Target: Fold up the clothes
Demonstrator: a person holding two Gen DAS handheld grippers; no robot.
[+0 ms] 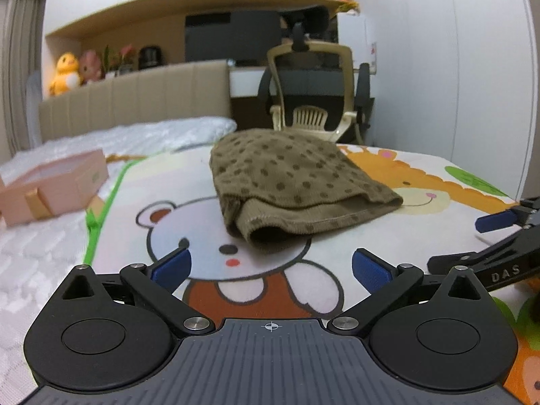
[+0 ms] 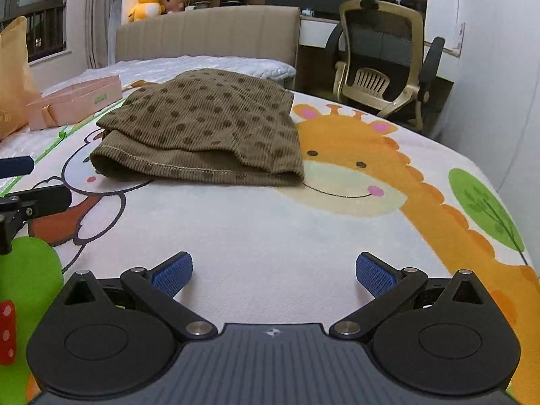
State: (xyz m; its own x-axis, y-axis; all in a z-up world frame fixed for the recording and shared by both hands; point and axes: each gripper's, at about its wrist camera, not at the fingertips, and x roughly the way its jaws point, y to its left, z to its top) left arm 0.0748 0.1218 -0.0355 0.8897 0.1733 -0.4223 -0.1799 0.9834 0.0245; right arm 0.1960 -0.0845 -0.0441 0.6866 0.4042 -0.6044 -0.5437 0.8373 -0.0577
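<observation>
A brown dotted corduroy garment [image 1: 290, 182] lies folded in a compact stack on the cartoon-printed mat [image 1: 141, 182] on the bed. It also shows in the right wrist view [image 2: 202, 128], left of centre. My left gripper [image 1: 271, 266] is open and empty, a short way in front of the garment's near hem. My right gripper [image 2: 274, 271] is open and empty, further back from the garment, over bare mat [image 2: 270, 222]. The right gripper also shows at the right edge of the left wrist view [image 1: 499, 236], and the left gripper's fingers [image 2: 17, 165] show at the left edge of the right wrist view.
A pink open box [image 1: 50, 185] sits on the white bedding left of the mat, also in the right wrist view [image 2: 74, 101]. A brown paper bag [image 2: 13, 77] stands at far left. An office chair [image 1: 314, 87] and a desk stand beyond the bed's far side.
</observation>
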